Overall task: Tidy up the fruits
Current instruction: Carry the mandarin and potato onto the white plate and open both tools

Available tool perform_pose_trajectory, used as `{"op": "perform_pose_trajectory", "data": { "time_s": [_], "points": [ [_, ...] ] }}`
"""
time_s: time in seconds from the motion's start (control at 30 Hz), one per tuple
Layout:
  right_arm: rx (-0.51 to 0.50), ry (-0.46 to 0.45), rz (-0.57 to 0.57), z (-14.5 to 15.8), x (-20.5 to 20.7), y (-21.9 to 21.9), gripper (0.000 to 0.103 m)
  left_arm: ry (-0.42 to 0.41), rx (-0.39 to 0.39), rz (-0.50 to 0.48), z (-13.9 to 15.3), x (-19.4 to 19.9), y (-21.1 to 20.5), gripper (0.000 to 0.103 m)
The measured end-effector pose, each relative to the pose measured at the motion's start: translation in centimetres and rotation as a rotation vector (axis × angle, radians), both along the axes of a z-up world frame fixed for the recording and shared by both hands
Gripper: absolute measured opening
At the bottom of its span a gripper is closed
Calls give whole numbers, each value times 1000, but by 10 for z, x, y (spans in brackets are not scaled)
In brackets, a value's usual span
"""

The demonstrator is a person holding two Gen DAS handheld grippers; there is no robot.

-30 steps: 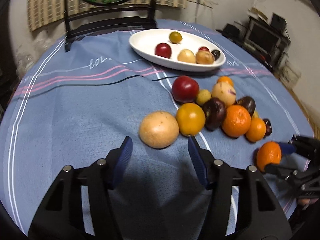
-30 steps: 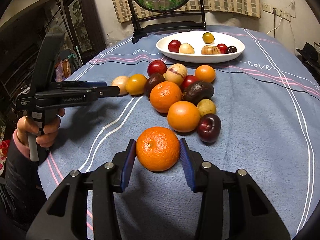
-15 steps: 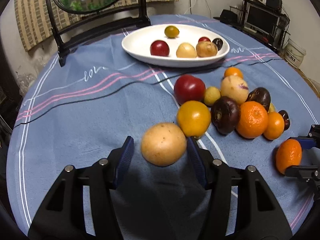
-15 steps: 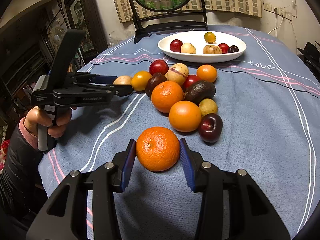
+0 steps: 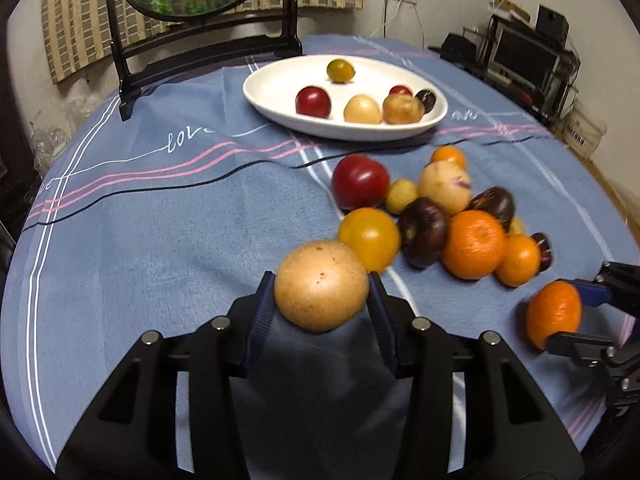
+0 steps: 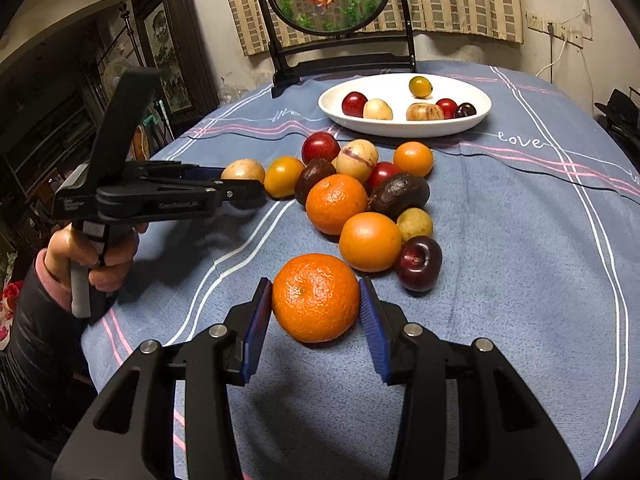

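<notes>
On the blue tablecloth (image 6: 500, 248), left gripper (image 5: 322, 308) jaws closing around tan fruit (image 5: 320, 284), right gripper (image 6: 316, 312) clamping mandarin (image 6: 316, 296)

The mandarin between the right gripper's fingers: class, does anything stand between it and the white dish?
Yes. The fruit pile lies on the cloth directly between the mandarin and the dish. The right gripper would likely have to lift it over.

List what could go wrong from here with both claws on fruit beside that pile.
1. The left claw is closing on the round tan fruit, which sits near the pad tips; it could squirt out forward.
2. The yellow-orange fruit sits right behind it; a nudge may send the loose pile rolling.
3. The right claw grips the mandarin; squeezing harder could bruise it.
</notes>
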State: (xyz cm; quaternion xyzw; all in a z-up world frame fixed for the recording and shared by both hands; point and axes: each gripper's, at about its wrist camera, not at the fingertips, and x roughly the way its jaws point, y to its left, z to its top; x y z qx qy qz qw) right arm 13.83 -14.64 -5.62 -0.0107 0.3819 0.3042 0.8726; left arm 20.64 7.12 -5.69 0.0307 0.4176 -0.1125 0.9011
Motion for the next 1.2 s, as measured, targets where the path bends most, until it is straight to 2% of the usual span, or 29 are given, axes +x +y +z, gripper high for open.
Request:
{"op": "perform_pose_trajectory", "data": {
  "time_s": [0.17, 0.37, 0.57, 0.73, 0.87, 1.2],
  "points": [
    [67, 54, 31, 8, 13, -7, 44, -35, -40, -30, 18, -5, -18, 47],
    [87, -57, -55, 52, 58, -25, 44, -98, -89, -17, 47, 30, -39, 47],
    [66, -134, -171, 65, 138, -31, 44, -68, -170, 65, 47, 93, -44, 47],
    [31, -141, -211, 57, 192, -18, 44, -81, -131, 145, 48, 131, -44, 47],
    [-20, -133, -206, 53, 224, 1, 44, -88, -121, 159, 50, 155, -46, 47],
    [-74, -88, -197, 34, 263, 15, 44, -64, -39, 152, 33, 187, -53, 47]
  ]
}}
